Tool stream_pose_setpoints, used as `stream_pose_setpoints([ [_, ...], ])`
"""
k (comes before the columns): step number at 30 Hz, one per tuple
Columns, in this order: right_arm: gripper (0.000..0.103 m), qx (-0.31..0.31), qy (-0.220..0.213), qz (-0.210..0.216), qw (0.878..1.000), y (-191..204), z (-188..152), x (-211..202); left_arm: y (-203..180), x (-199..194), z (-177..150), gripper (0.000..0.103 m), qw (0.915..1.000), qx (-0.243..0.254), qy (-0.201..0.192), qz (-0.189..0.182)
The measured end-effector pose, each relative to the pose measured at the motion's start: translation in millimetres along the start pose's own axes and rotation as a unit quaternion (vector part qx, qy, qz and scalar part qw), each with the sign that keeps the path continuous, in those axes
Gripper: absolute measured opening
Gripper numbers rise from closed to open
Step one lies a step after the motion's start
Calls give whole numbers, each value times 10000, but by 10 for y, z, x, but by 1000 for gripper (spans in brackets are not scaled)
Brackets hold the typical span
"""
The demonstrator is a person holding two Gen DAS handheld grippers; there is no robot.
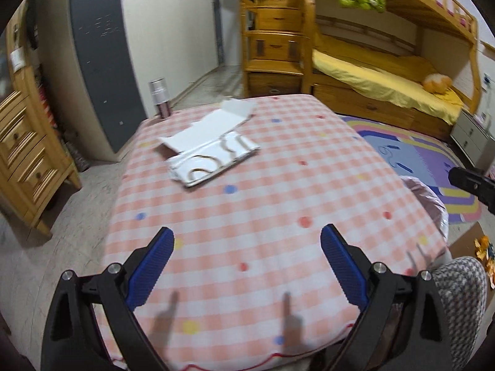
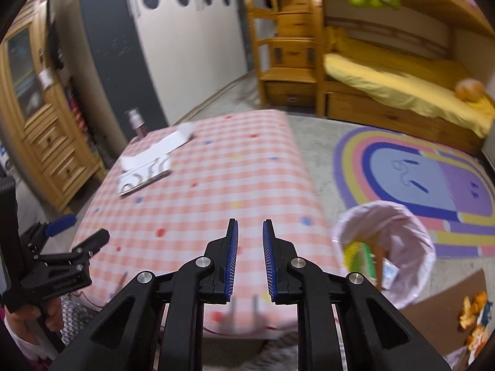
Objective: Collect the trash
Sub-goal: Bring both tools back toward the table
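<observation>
Because the flattened white carton (image 1: 210,150) lies alone on the far left part of the checked counter (image 1: 278,185), it reads as the next piece of trash, and both tools hang over the near edge, well short of it. The left gripper (image 1: 247,266) has its fingers spread wide with nothing between them, probably readied for that wide piece. The right gripper (image 2: 250,266) has its fingers drawn nearly together, empty. The lined bin (image 2: 383,250) stands on the floor just beside the counter's right edge, handy for a short drop, with wrappers already inside.

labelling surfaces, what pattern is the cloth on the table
Pink-and-white check with coloured dots on the tablecloth, clearest in the left wrist view.
</observation>
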State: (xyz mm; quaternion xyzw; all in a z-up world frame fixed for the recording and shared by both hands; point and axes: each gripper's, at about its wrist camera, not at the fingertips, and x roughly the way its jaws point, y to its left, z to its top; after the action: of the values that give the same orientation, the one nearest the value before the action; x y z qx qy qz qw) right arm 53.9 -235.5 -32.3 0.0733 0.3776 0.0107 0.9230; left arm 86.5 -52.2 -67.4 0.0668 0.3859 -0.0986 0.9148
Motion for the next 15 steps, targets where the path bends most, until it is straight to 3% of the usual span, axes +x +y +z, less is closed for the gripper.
stream_pose_setpoints([
  [5,20,-243,254,174,9992,375,77,331,404,45,-34,93,9994,-273,59,219],
  [9,36,-579,373,316,9971,730,174,606,675,97,-16,93,9984,-454,26,343],
  [15,36,-1018,611,597,9911,1277,313,1055,1171,246,39,93,9943,-891,93,576],
])
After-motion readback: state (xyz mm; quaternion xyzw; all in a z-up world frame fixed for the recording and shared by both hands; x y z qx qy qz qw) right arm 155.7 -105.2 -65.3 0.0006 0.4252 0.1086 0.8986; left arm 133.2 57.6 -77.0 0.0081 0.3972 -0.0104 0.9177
